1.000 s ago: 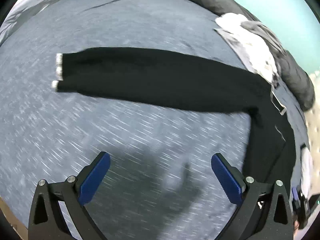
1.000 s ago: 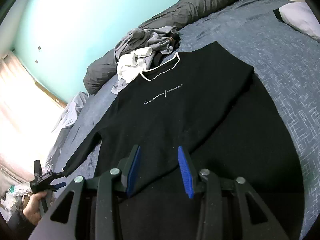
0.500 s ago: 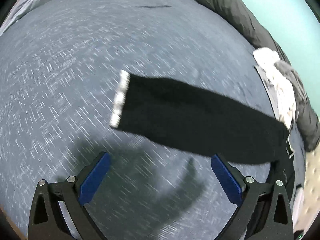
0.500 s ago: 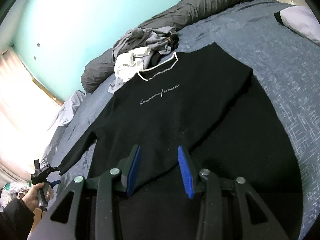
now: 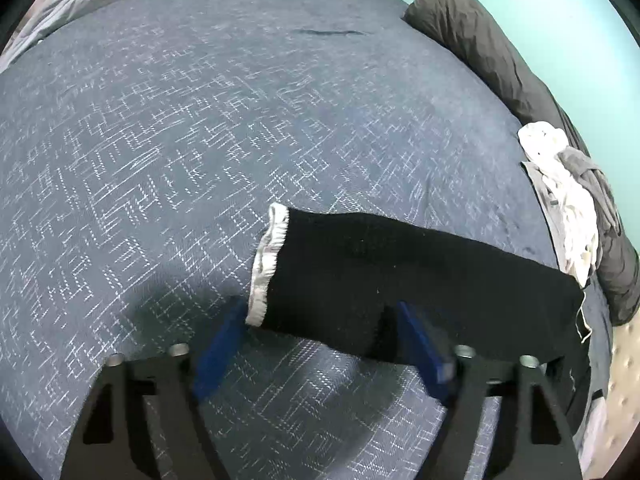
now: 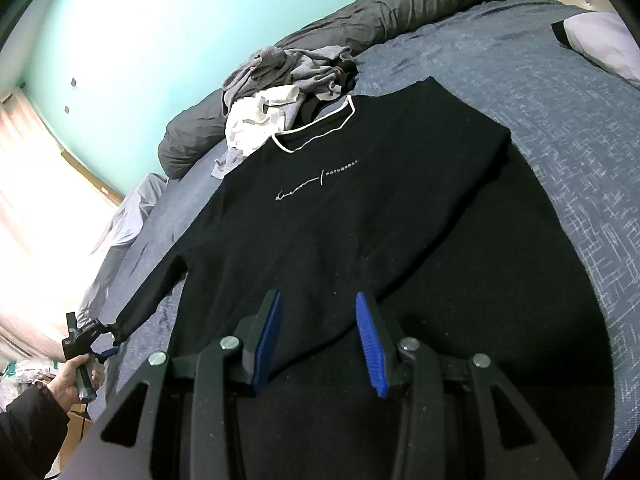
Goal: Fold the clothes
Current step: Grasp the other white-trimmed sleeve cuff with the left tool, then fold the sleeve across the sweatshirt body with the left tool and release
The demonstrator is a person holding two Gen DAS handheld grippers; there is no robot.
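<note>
Left tool (image 5: pixel 320 344) newly astride sleeve cuff (image 5: pixel 268 264)

A black sweatshirt (image 6: pixel 340 216) is spread front up on the blue bed (image 6: pixel 560 120), its white-trimmed collar toward a heap of grey and white clothes (image 6: pixel 280 92). The right claw (image 6: pixel 318 336) is held over the hem, blue pads apart. At the bed's left edge, the sleeve's cuff is met by the left claw (image 6: pixel 106 330), held in a hand (image 6: pixel 74 376).

- The sweater (image 6: pixel 360 216) lies flat on the bed (image 6: pixel 560 92) ahead of my right tongs (image 6: pixel 318 336).
- Its sleeve (image 5: pixel 400 280) stretches out sideways between my left tongs (image 5: pixel 320 344).
- A clothes heap (image 6: pixel 280 92) sits beyond the collar.
</note>
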